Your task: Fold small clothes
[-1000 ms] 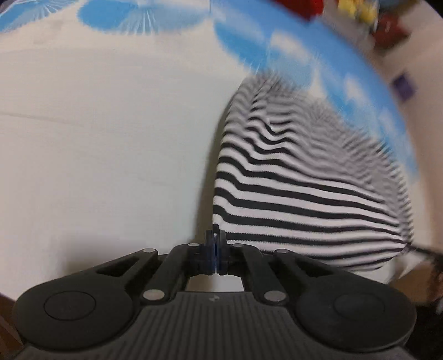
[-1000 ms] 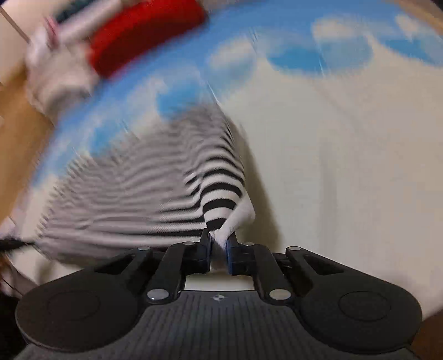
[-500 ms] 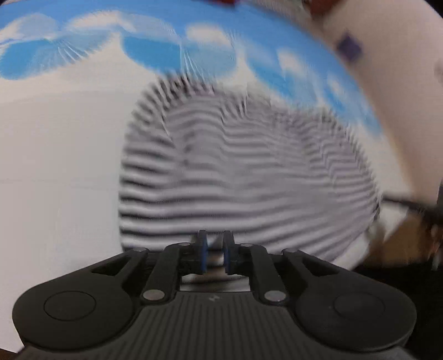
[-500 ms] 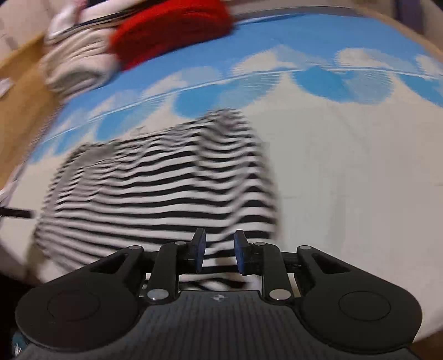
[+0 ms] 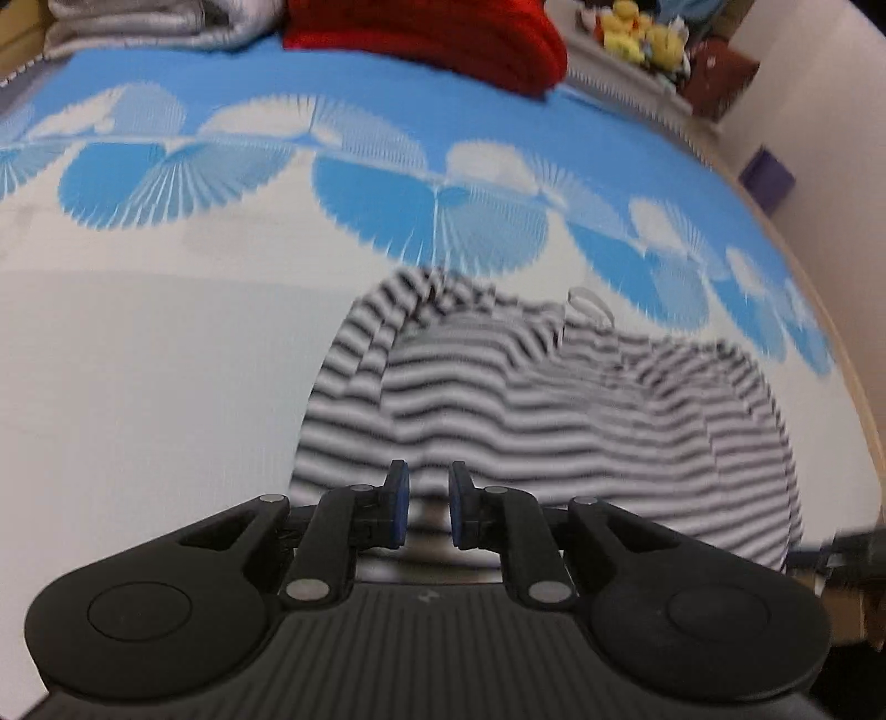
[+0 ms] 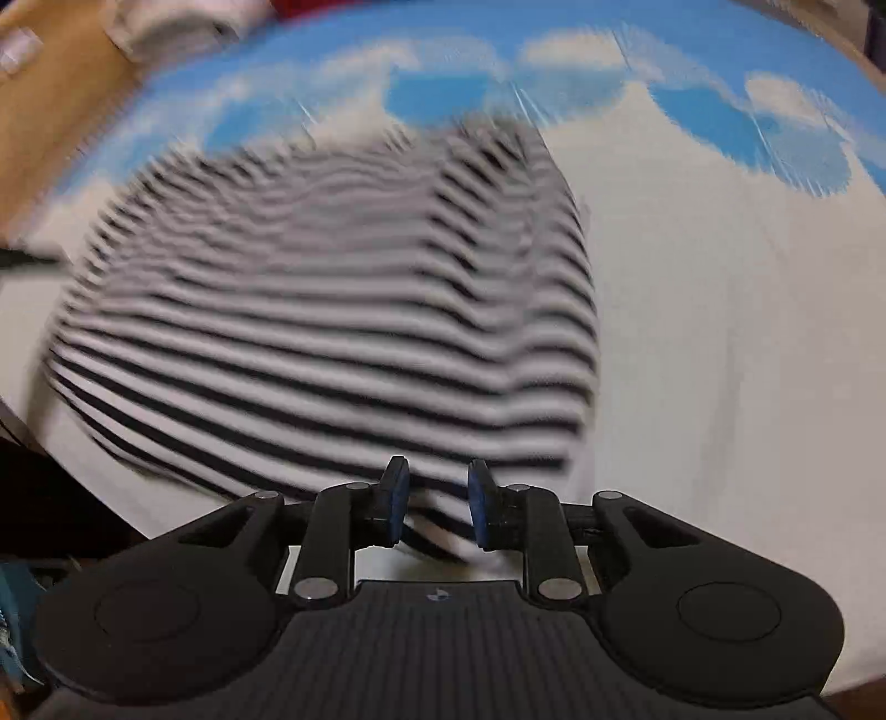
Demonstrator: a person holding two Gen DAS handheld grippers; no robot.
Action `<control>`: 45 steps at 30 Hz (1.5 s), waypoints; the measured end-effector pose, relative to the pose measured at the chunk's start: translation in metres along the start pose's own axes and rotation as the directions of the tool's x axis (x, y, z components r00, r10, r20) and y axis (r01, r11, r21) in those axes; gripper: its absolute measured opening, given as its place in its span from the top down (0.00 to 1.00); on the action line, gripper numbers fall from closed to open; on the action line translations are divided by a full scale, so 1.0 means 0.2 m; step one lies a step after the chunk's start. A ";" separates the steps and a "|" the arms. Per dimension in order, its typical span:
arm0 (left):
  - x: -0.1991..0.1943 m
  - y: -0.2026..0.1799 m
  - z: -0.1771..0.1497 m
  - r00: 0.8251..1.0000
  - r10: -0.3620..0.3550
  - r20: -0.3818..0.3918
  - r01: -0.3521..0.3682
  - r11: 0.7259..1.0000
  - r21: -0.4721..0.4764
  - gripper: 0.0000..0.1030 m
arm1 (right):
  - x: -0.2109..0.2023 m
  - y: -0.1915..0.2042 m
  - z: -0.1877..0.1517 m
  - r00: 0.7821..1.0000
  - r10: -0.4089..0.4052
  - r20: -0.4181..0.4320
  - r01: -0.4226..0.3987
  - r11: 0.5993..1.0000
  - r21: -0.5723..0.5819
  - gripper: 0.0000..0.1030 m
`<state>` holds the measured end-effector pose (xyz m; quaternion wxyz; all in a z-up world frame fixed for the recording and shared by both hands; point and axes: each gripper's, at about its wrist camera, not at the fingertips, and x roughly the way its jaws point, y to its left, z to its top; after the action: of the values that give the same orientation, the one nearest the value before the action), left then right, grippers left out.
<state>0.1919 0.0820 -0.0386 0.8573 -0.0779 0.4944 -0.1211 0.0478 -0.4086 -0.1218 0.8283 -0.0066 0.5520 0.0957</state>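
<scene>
A small black-and-white striped garment [image 5: 554,410] lies spread on the bed, with its near hem toward me; it also shows in the right wrist view [image 6: 332,310]. My left gripper [image 5: 425,498] is open, its blue pads apart just above the garment's near-left hem, holding nothing. My right gripper [image 6: 434,498] is open over the near-right corner of the hem, with striped cloth lying loose between the jaws. Both views are motion-blurred.
The bed sheet [image 5: 138,360] is white near me with a blue fan pattern farther away. A red cushion [image 5: 437,39] and a grey blanket [image 5: 144,22] lie at the far edge. Soft toys [image 5: 642,33] stand at the back right. A wooden bed edge [image 6: 50,133] runs along the left.
Both grippers opened: the right let go of the striped corner it held, the left was shut. The garment dropped flat on the bed, and both grippers pulled back toward its near hem.
</scene>
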 end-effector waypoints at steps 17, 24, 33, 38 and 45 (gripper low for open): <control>0.31 -0.05 0.20 0.983 0.181 -0.013 -0.181 0.983 -0.028 0.84 | 0.01 0.01 0.11 0.995 -0.076 0.066 0.079 0.996 -0.049 0.69; 0.41 -0.15 0.14 0.985 0.114 -0.128 -0.108 0.993 0.055 0.64 | 0.04 -0.02 0.10 0.988 -0.150 0.041 0.151 0.988 -0.034 0.59; 0.04 -0.36 0.00 0.958 0.197 0.209 -0.249 0.932 0.265 0.19 | -0.10 0.00 0.07 0.969 -0.198 0.146 0.194 0.980 0.043 0.53; -0.25 -0.41 -0.15 0.944 0.167 0.284 -0.240 0.938 0.248 0.19 | -0.20 0.03 0.02 0.956 -0.208 0.207 0.199 0.978 0.061 0.51; -0.38 -0.38 -0.47 0.951 0.185 0.246 -0.211 0.974 0.086 0.20 | -0.30 0.10 -0.03 0.936 -0.218 0.275 0.203 0.976 0.083 0.48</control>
<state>0.0639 0.0296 -0.0023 0.9208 0.0061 0.3865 -0.0514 0.0162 -0.3980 -0.0667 0.9039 -0.0297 0.4267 -0.0083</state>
